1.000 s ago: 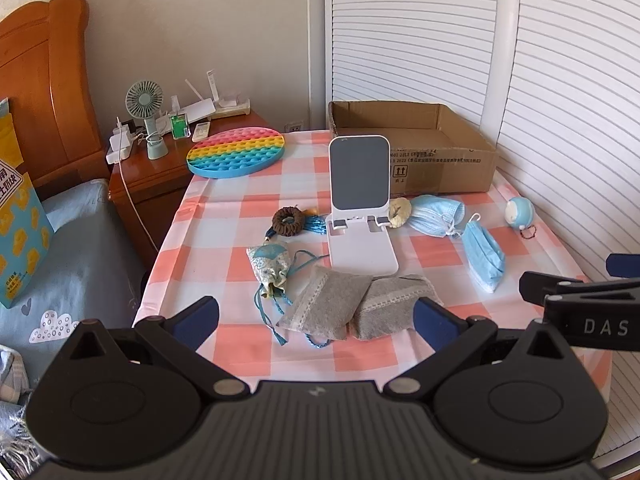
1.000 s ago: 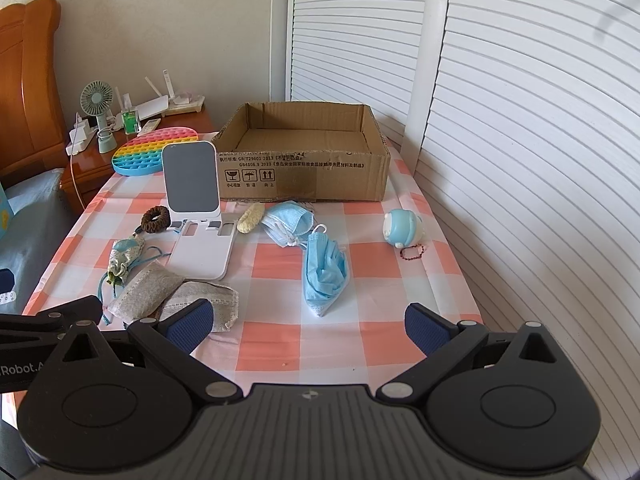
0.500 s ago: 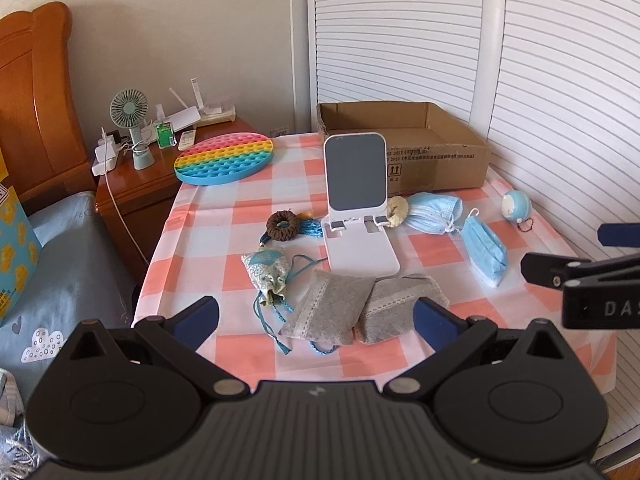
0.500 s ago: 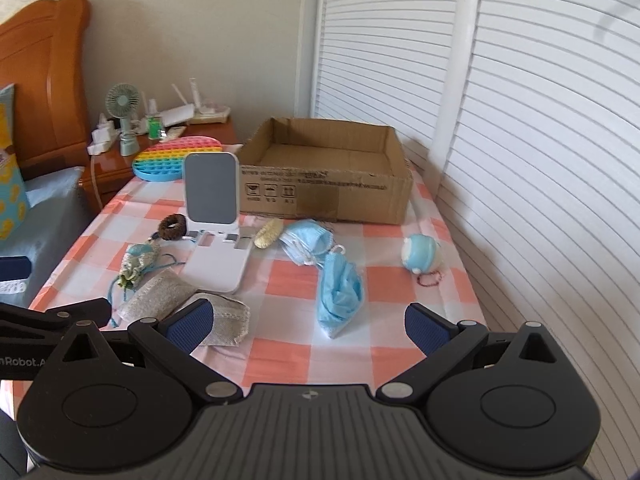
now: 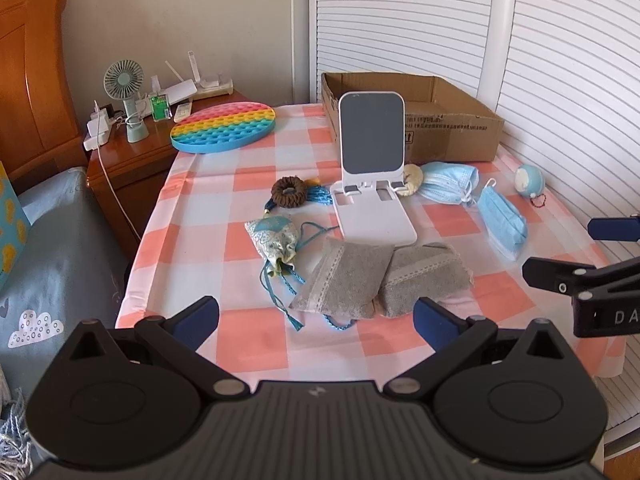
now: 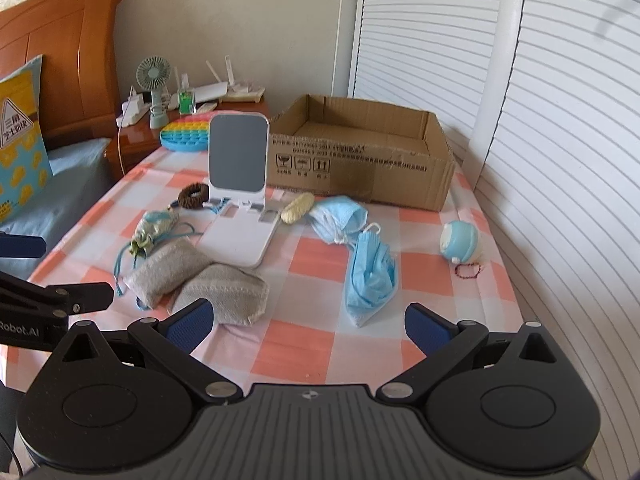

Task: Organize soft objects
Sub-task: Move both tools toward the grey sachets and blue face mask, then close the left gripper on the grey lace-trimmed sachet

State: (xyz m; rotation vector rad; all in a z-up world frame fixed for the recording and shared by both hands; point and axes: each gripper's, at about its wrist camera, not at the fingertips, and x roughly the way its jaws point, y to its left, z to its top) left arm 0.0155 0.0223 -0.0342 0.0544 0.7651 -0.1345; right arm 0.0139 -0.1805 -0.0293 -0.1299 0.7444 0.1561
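Two grey sachets [image 5: 344, 276] [image 5: 424, 276] lie side by side near the table's front edge; they also show in the right wrist view [image 6: 168, 270] [image 6: 226, 292]. Two blue face masks [image 5: 500, 220] [image 5: 448, 182], a patterned drawstring pouch [image 5: 274, 240], a brown scrunchie [image 5: 288, 190] and a small blue ball toy [image 5: 529, 179] lie around them. An open cardboard box [image 5: 452, 136] stands at the back. My left gripper [image 5: 316, 318] is open and empty, short of the sachets. My right gripper [image 6: 308, 322] is open and empty, short of the near mask [image 6: 370, 276].
A white phone stand [image 5: 372, 168] stands mid-table among the soft things. A rainbow pop-it disc [image 5: 224, 126] lies at the back left. A nightstand with a small fan [image 5: 124, 96] and a bed [image 5: 52, 248] are to the left. Slatted doors [image 6: 560, 120] run along the right.
Both grippers have pulled back and risen a little, so the table looks smaller and lower in both views. Nothing on the table has moved. Both grippers stay open.
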